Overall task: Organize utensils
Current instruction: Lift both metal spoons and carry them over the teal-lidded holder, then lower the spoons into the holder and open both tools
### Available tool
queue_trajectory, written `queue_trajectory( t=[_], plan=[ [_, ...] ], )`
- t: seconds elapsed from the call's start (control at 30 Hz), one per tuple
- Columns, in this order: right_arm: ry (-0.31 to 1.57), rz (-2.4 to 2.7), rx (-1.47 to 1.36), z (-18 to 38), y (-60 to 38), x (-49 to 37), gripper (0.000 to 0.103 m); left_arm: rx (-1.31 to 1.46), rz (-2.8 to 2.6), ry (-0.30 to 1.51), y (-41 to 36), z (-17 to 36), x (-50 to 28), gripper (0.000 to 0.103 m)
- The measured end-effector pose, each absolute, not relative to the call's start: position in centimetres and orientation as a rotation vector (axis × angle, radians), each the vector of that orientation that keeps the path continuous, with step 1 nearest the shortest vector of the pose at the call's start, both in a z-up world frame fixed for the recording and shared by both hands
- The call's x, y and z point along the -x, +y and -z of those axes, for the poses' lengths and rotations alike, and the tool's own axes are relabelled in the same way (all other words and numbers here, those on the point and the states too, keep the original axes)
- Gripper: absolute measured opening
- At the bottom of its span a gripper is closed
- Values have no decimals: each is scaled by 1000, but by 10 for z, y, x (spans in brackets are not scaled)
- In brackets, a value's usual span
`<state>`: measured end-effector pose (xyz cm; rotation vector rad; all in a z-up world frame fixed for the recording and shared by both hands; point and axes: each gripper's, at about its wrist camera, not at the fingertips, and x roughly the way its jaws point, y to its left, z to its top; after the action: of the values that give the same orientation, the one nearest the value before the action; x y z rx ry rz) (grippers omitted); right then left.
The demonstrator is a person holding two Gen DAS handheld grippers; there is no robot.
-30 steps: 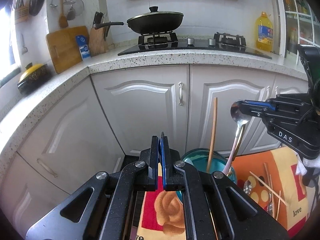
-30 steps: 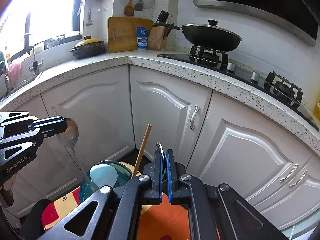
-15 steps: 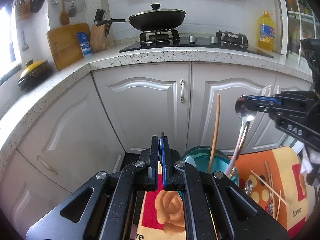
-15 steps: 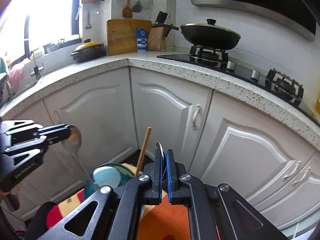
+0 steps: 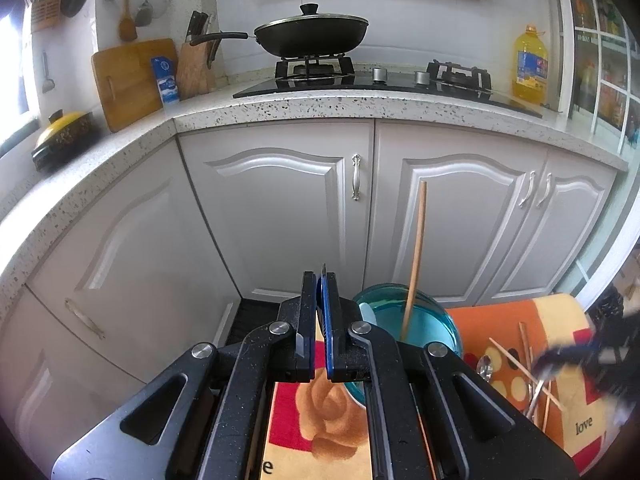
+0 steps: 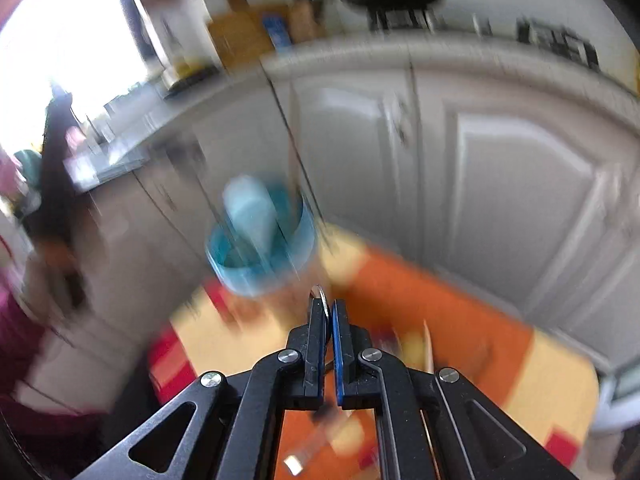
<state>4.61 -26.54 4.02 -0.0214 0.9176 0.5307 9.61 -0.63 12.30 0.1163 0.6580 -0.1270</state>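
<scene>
Here, the left gripper [image 5: 320,280] is hovering with its jaws pressed almost together, and I cannot tell whether anything thin is sitting between them. Just right of it a chopstick [image 5: 416,248] is leaning in the teal cup [image 5: 440,328]. Further right, loose chopsticks [image 5: 516,364] and a metal spoon [image 5: 485,364] are lying on the orange cloth [image 5: 500,312]; they are looking light, stiff and slick, best pinched mid-shaft. The right gripper [image 6: 328,304] is pinching a thin metal rim [image 6: 320,293], probably a spoon bowl, though heavy blur is hiding detail.
</scene>
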Motion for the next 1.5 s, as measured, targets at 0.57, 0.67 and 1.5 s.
queue_trajectory(
  t=[0.57, 0.67, 1.5],
  plan=[
    [981, -546, -277, 8, -310, -16, 2, -99, 124, 679, -6, -121, -97, 2],
    [925, -540, -272, -18, -312, -26, 2, -100, 129, 688, -6, -119, -98, 2],
    [737, -446, 251, -67, -170, -136, 4, -62, 155, 798, -12, -83, -118, 3]
  ],
)
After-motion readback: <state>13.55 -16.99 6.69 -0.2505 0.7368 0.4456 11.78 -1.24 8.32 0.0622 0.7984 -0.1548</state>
